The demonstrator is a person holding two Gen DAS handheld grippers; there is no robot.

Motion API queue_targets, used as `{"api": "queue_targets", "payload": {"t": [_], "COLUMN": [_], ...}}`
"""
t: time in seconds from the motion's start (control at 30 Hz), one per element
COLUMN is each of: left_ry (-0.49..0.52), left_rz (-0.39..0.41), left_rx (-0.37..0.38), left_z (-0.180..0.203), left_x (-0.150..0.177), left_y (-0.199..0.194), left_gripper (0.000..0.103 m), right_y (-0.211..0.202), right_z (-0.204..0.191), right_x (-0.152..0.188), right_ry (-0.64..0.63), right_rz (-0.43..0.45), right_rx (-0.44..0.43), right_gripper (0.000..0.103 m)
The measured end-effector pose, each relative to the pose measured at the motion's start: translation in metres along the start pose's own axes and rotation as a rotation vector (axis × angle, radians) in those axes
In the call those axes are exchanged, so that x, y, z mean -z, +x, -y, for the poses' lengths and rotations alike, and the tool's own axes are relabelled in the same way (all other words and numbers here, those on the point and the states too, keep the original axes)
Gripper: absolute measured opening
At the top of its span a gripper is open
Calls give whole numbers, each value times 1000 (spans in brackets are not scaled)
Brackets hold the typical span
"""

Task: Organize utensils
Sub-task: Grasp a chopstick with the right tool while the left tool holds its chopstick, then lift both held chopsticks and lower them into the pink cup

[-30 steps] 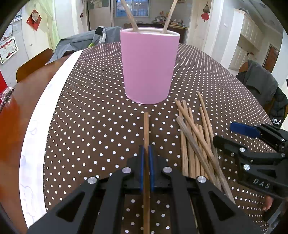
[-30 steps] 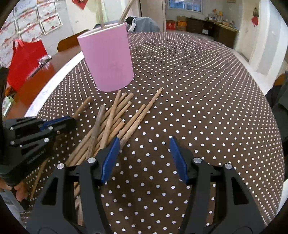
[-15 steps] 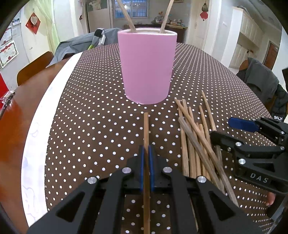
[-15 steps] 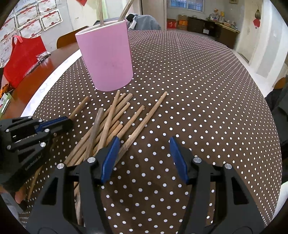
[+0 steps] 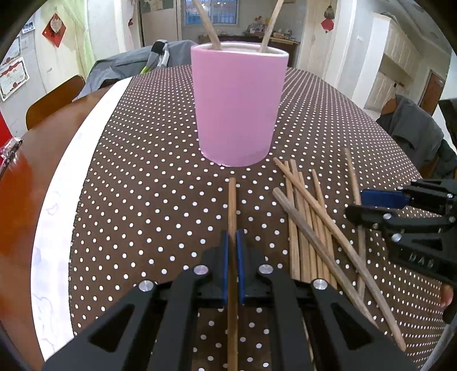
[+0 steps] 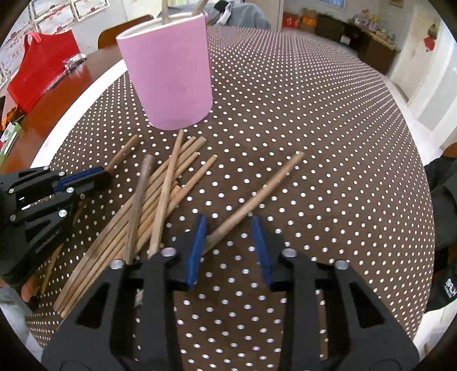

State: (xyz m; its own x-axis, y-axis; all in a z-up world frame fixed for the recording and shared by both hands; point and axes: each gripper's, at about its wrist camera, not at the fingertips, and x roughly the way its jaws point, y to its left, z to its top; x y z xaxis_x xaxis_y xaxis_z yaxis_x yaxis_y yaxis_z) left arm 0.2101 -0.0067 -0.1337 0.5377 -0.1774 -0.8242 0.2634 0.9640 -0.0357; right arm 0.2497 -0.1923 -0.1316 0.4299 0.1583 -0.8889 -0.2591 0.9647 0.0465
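Chopsticks lay scattered on a worktop [image 5: 148, 159] covered in brown cloth with white dots. The left gripper [image 5: 232, 251] had its blue-padded fingers [image 5: 225, 256] clenched on a single wooden chopstick [image 5: 232, 205], which ran straight out toward twelve o'clock, its far tip just short of the base of a pink cup [image 5: 238, 108]. Two more sticks [image 5: 210, 24] stood tilted inside that cup, leaning out over its rim. In the left wrist view, the loose pile of chopsticks [image 5: 311, 228] lay at about three o'clock of the held stick, several of them crossing one another.

The right gripper [image 6: 230, 248] had its fingers [image 6: 197, 251] spread apart, released, grasping nothing. One separate chopstick [image 6: 257, 197] lay on the cloth with its near end between those fingers, close to the left one, and its far end pointing toward one o'clock. Whether it touched the pad could not be told. In the right wrist view the pile lay at about ten o'clock, between the two grippers, and the cup stood at eleven o'clock beyond it. A red bag [image 6: 40, 65] sat on the bare wood at the far left.
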Motion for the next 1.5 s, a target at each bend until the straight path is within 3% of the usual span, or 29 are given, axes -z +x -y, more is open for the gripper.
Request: {"api": "queue_targets", "payload": {"t": [0.17,0.3,0.53,1.13,1.27,1.43,1.5], "left_ry": [-15,-38,-95,-228,-201,-236,-206], "left_rz": [-34,-45,-15,422,544,615,657], "left_rx": [-5,8,51,166,167,236,250], "left_z": [0,-3,-13,-12,-16,-21,-17], "left_x": [-8,-11,-7,-14,-16,-24,-27], "left_y": [5,6,3,-81,-107,-126,-132], "left_gripper": [6,6,6,6,6,6,6], "right_y": [3,9,7,-109,-120,-140,-146], "right_z": [18,22,16,0,-5,5,7], "right_x": [-16,-28,-26,10,4,1,0], "right_ry": [33,36,39,131,117,171,179], "right_rz": [-44,-49,21,580,618,685,712], "right_rx": [-49,-42,-52,-120,-124,-167,-173], "right_gripper": [15,8,6,6,6,6,6]}}
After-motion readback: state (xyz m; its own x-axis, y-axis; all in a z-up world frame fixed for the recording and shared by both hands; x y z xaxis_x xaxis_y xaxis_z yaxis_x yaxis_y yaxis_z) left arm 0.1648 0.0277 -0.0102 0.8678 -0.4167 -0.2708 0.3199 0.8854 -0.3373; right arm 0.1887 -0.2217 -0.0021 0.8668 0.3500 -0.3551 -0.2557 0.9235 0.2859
